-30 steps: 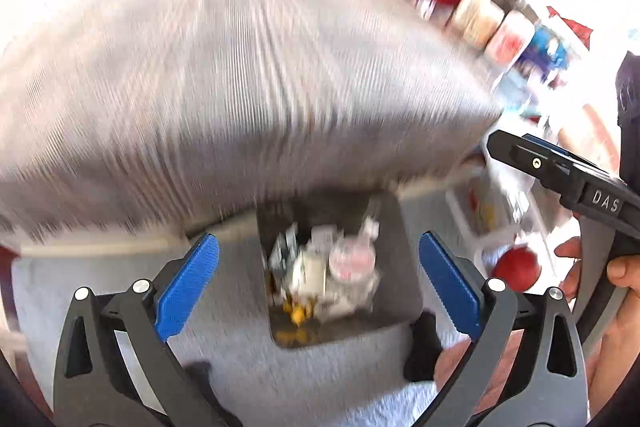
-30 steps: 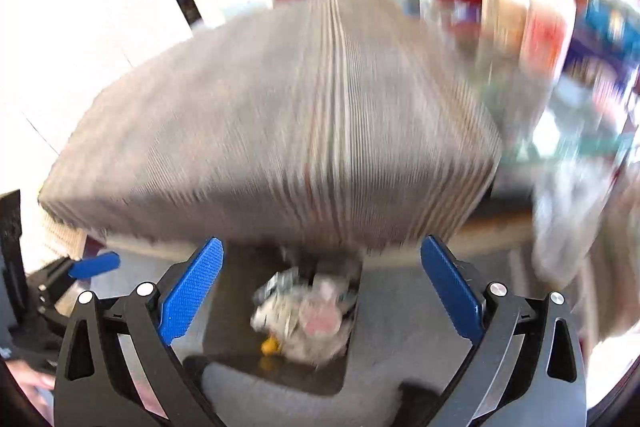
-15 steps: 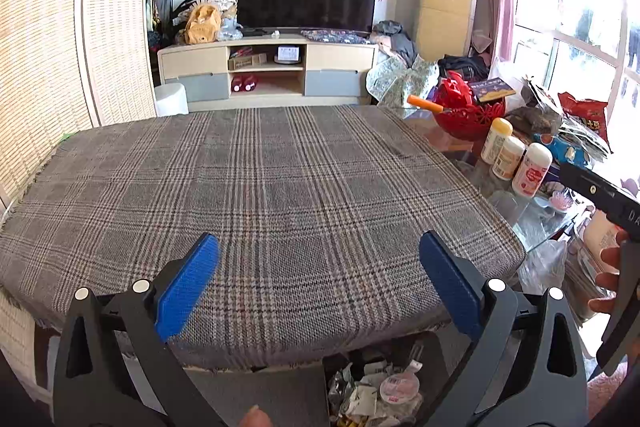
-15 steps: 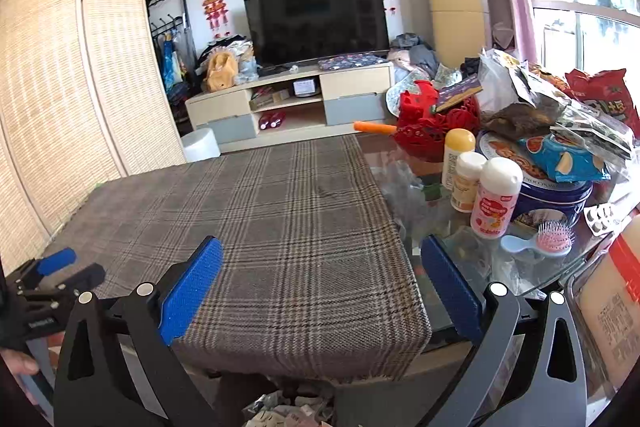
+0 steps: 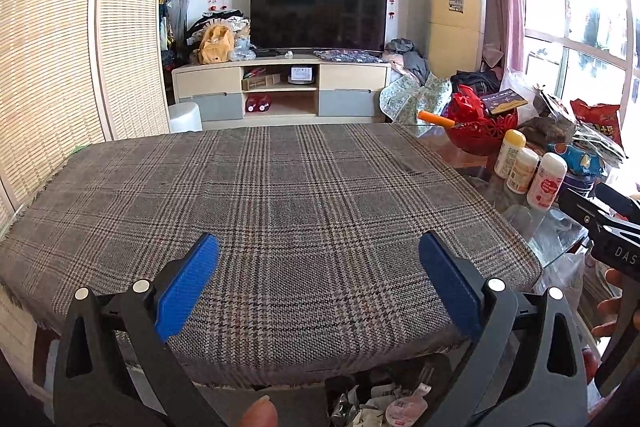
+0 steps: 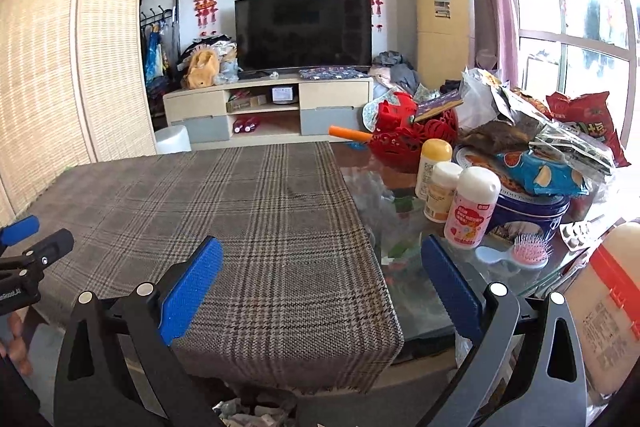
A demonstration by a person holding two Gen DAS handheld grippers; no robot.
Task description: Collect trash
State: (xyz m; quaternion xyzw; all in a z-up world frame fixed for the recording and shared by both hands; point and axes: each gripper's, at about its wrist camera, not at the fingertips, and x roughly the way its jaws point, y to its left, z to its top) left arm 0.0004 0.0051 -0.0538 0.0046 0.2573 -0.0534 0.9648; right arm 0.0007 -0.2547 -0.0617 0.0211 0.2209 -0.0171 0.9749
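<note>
Two grippers empty, bin full below

Both grippers idle above the near edge of the table. I judge the collecting step close to done, or between pickups: the plaid cloth (image 5: 272, 211) shows no loose scrap that I can make out.

Left gripper (image 5: 318, 269): jaws spread wide, nothing between the blue pads (image 5: 188, 287). Level, pointing across the cloth toward the TV (image 5: 318, 13).

Right gripper (image 6: 320, 269): also wide open, holding nothing. Level, aimed at the cloth's right edge where bare glass table (image 6: 384, 195) begins. It sits just beside the left one; its black body shows at the right of the left view.

Trash (image 5: 384, 409): wrappers and a small sealed cup heaped in the bin (image 5: 348, 385) on the floor, under the table's near edge, directly below the left gripper.

Next move, my judgement: scan the cluttered glass side. Bottles (image 6: 470, 207), a tin (image 6: 532, 215), a brush (image 6: 528, 253) and snack bags (image 6: 540, 175) crowd there; I cannot tell which are rubbish. Any pick there calls for a careful right-hand reach so as not to knock the upright bottles.
</note>
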